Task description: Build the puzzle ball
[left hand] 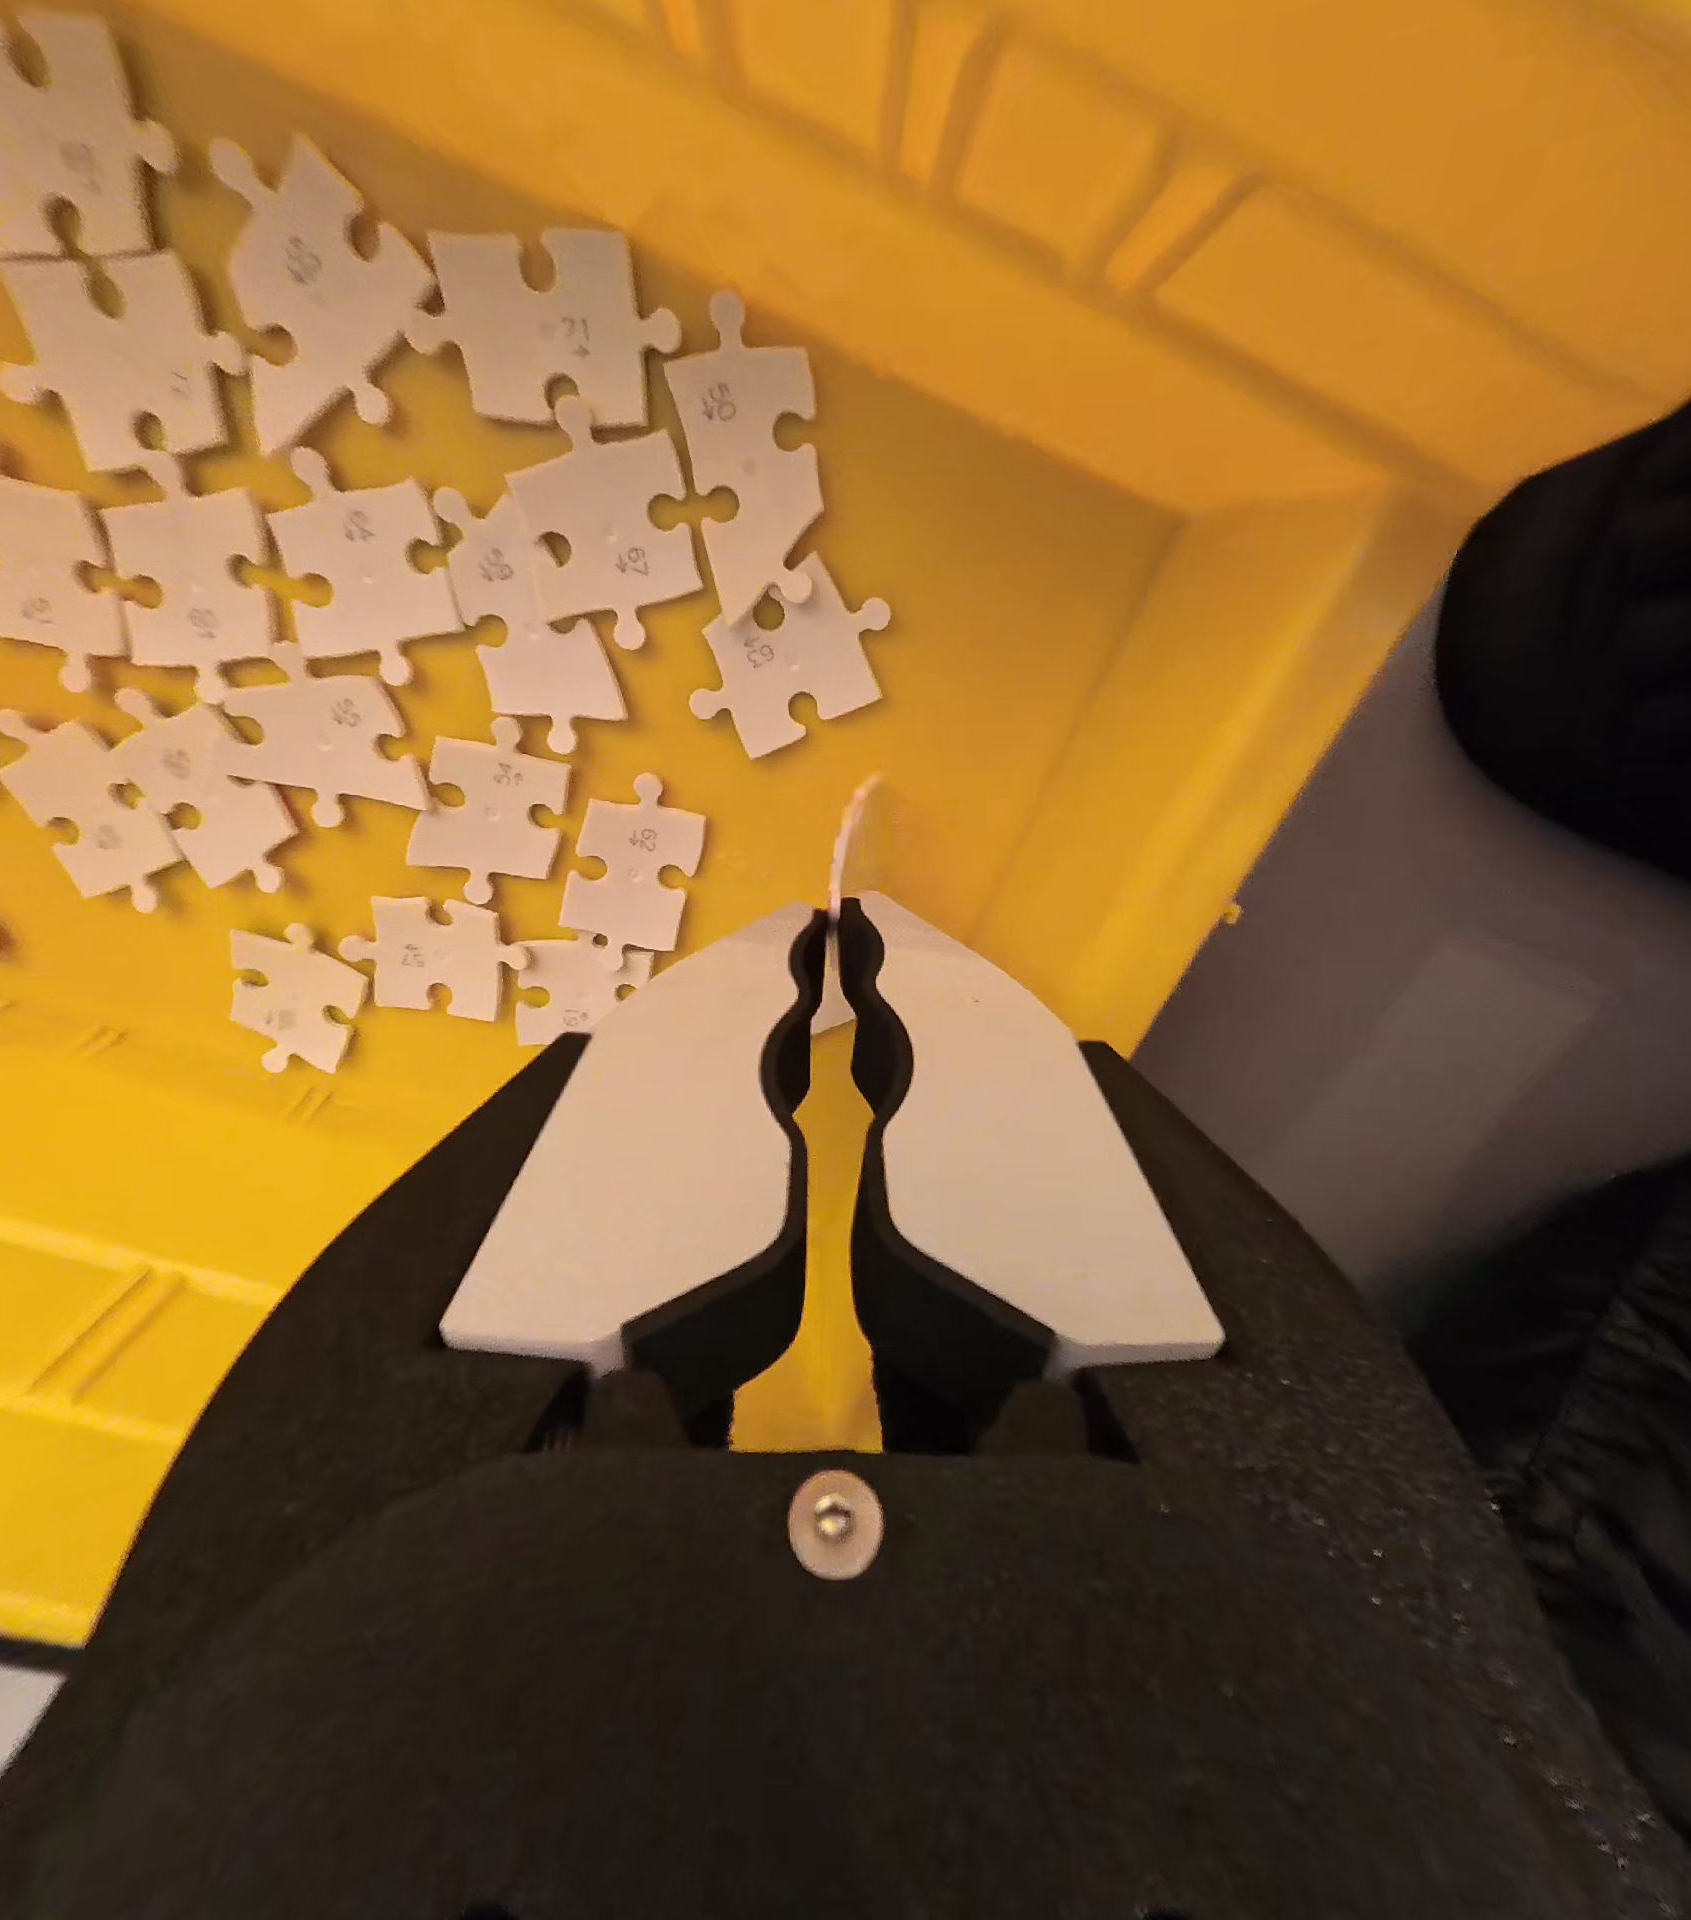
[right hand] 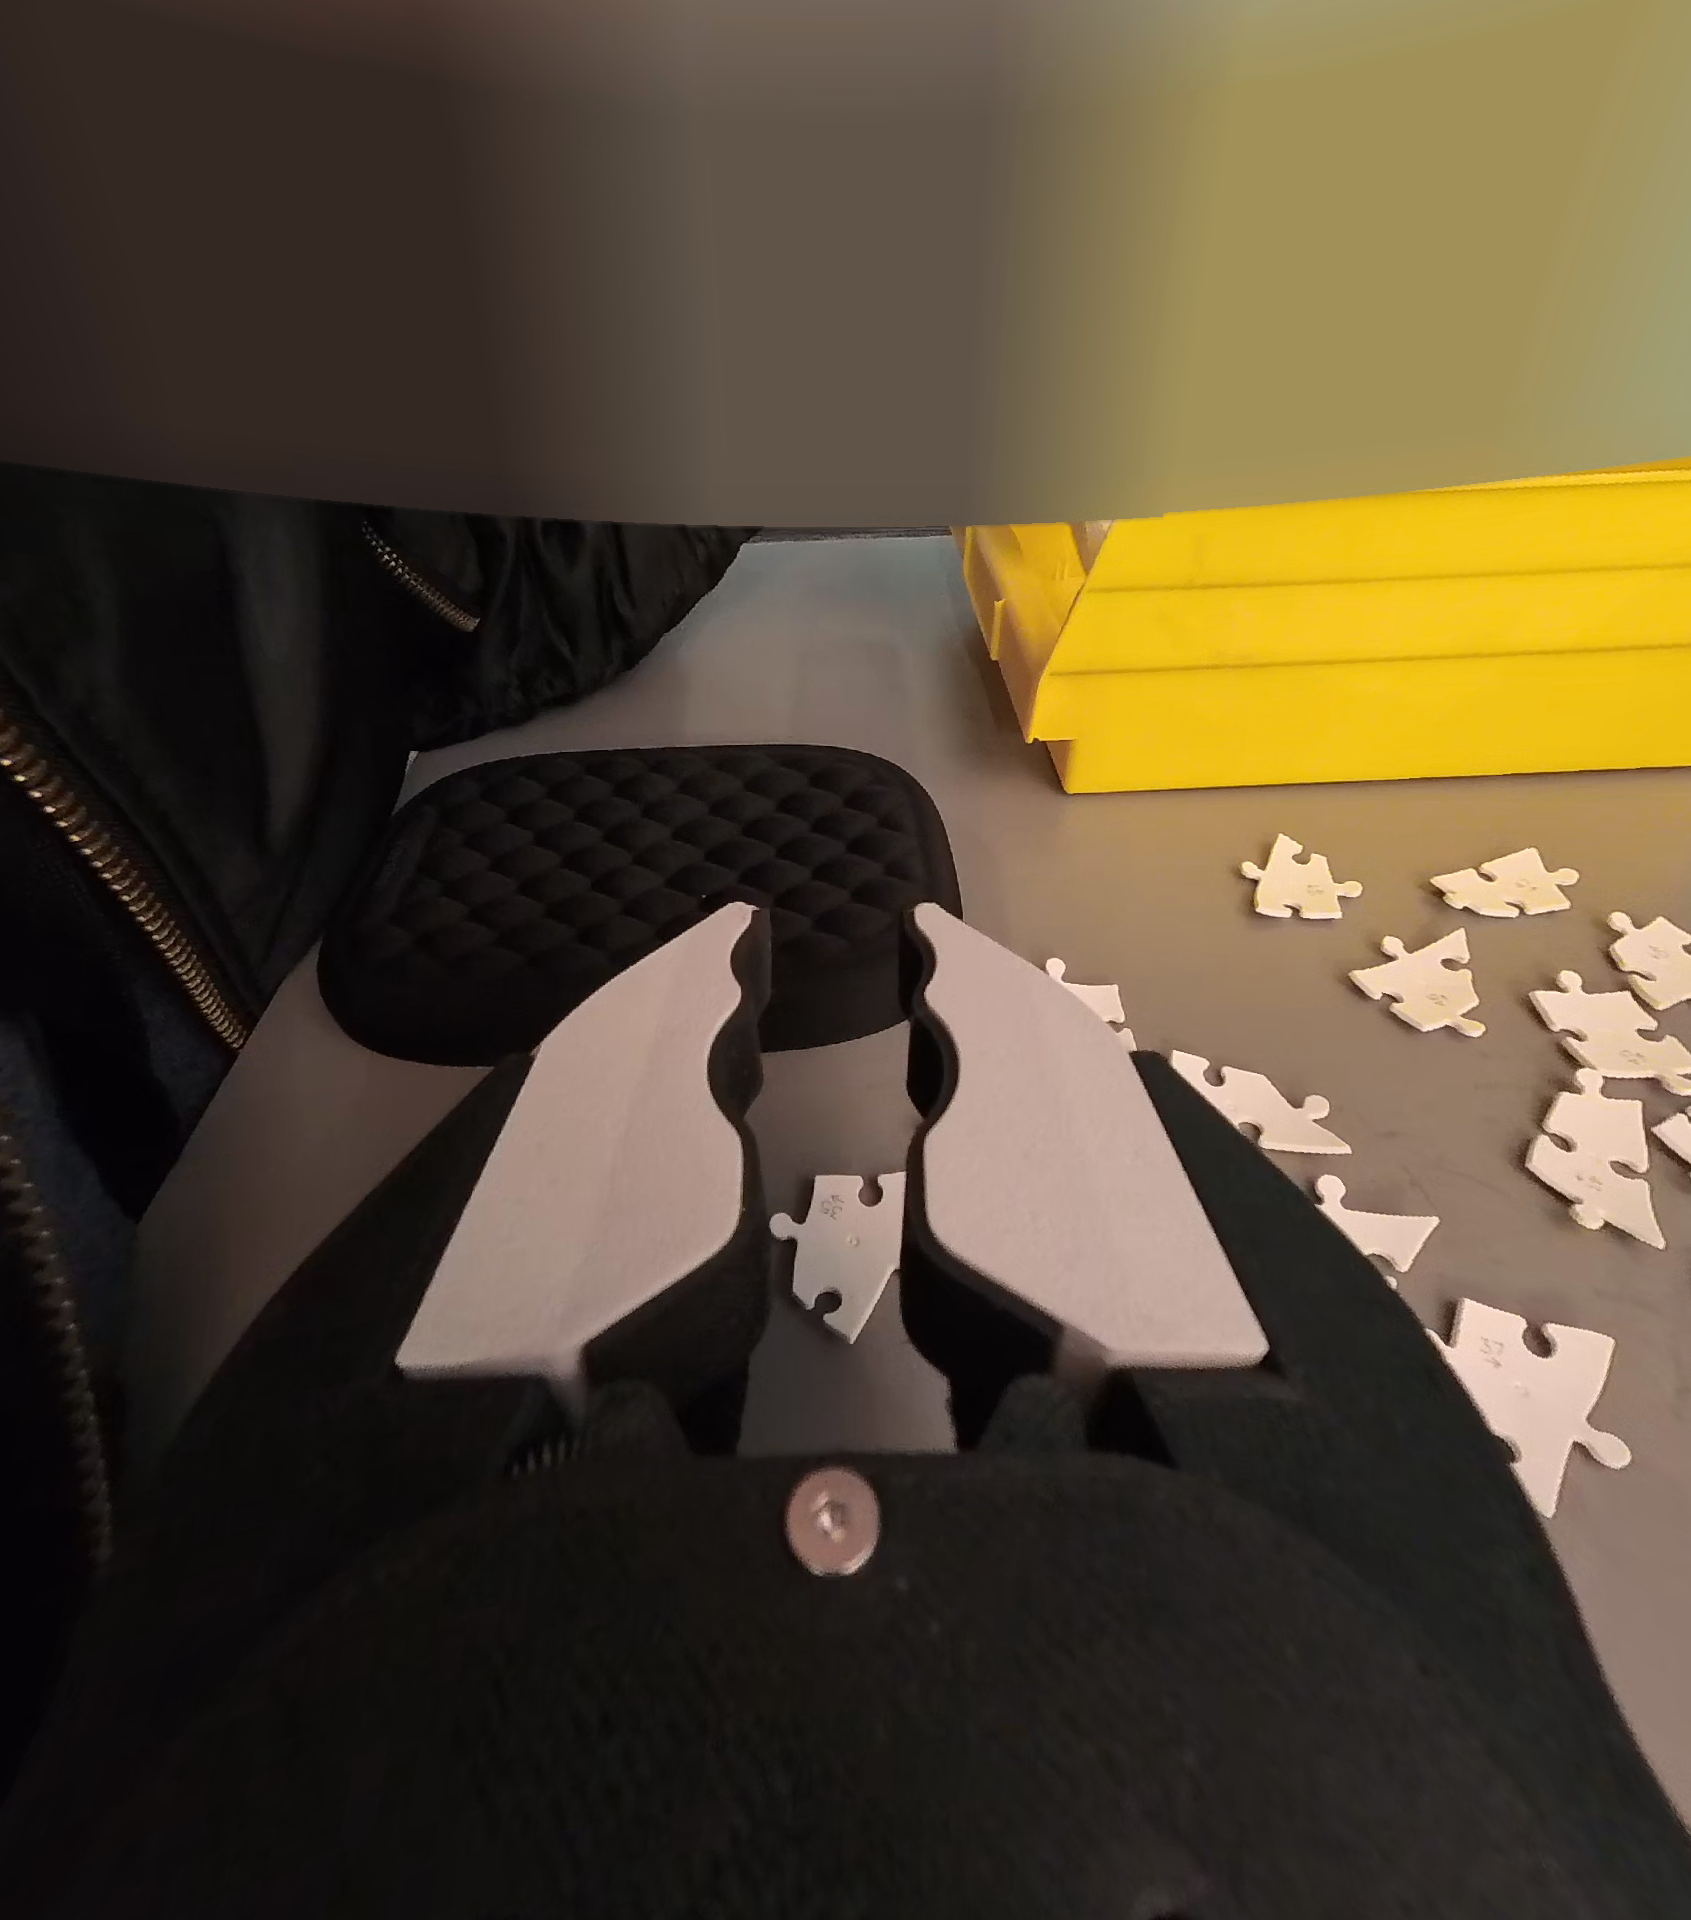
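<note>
In the left wrist view, the left gripper [left hand: 836, 914] is seen clamped on a thin white puzzle piece [left hand: 849, 842], held edge-on so that only a sliver rises above the tips at the centre of the frame; its shape cannot be made out. Behind it, the floor of a yellow bin [left hand: 1080, 540] is covered across the left half of the frame by loose white pieces [left hand: 550, 332], many overlapping and several cut off at the left edge. The printing on them is blurred. A dark quilted shape at the right edge is only partly shown.

In the right wrist view, the right gripper [right hand: 833, 925] is held with its fingers apart and nothing between them. One white piece [right hand: 846, 1262] is glimpsed on the grey table [right hand: 820, 644] through the gap, partly hidden by the right finger. More scattered pieces [right hand: 1610, 1049] lie at the right, some cut off by the frame. A black quilted pad [right hand: 643, 862] sits behind the tips, and a yellow bin's outer wall [right hand: 1423, 665] is seen at the upper right. A zipped dark jacket [right hand: 93, 727] fills the left side.
</note>
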Demonstrator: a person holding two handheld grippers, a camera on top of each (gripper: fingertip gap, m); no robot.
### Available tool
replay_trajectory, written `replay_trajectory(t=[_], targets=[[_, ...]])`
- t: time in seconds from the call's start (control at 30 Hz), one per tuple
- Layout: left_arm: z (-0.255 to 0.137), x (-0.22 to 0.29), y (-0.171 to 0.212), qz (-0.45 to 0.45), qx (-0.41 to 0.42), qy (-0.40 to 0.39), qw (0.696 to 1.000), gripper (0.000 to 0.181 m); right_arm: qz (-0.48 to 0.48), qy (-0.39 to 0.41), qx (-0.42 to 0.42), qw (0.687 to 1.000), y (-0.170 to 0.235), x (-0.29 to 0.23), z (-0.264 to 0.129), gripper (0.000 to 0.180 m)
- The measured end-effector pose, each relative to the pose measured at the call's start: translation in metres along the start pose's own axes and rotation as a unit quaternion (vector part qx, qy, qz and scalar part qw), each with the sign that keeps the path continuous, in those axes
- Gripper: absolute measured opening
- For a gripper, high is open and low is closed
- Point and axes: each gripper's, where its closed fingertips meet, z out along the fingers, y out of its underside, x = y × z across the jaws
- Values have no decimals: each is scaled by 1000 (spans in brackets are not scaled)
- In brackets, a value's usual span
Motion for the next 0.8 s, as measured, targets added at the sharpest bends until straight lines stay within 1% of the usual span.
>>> replay_trajectory(t=[0.13, 0.27, 0.37, 0.47, 0.57, 0.67, 0.73, 0.8], targets=[[-8, 1, -3, 3, 20, -2, 1000, 2, -2, 0, -2, 1000, 1, 0, 0, 25], [-18, -8, -1, -20, 37, -22, 999, 2, -4, 2, -1, 1000, 0, 0, 0, 25], [-36, -20, -2, -52, 68, -57, 995, 2, -9, 7, 0, 1000, -1, 0, 0, 25], [-64, -30, -8, -86, 119, -95, 985, 2, -16, 14, 1, 1000, -3, 1, 0, 25], [-96, -18, -27, -106, 185, -90, 973, 2, -31, 33, 6, 999, -10, 2, -4, 24], [-121, 10, -58, -98, 233, -76, 964, 2, -43, 64, 11, 997, -16, 10, -12, 24], [-130, 36, -85, -79, 255, -59, 962, 2, -45, 81, 24, 995, -25, 13, -19, 24], [-130, 58, -108, -67, 257, -52, 963, 2, -53, 101, 34, 993, -34, 16, -27, 24]])
